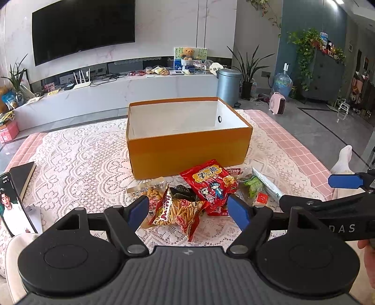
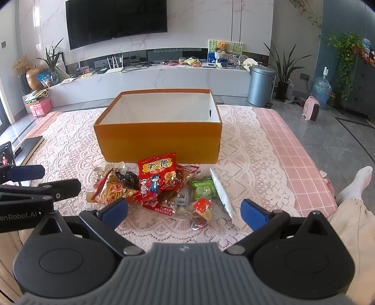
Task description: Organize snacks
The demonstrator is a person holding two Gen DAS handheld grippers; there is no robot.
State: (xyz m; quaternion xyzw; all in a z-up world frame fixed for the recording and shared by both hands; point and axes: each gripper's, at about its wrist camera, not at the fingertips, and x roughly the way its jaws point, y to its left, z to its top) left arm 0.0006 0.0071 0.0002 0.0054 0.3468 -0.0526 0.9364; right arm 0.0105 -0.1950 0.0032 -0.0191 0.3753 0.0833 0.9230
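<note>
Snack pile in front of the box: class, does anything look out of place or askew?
Yes. The snacks lie jumbled on the lace cloth, overlapping at odd angles, while the orange box behind them shows no snacks inside. The red packet leans tilted across others. Nothing looks spilled or torn.

This is a living room in a home. A big television (image 2: pixel 116 22) hangs on a marble wall above a long low cabinet (image 2: pixel 150 79) with a teddy bear (image 2: pixel 221 46), and potted plants (image 2: pixel 284 68) stand on the tiled floor (image 2: pixel 339 131).
</note>
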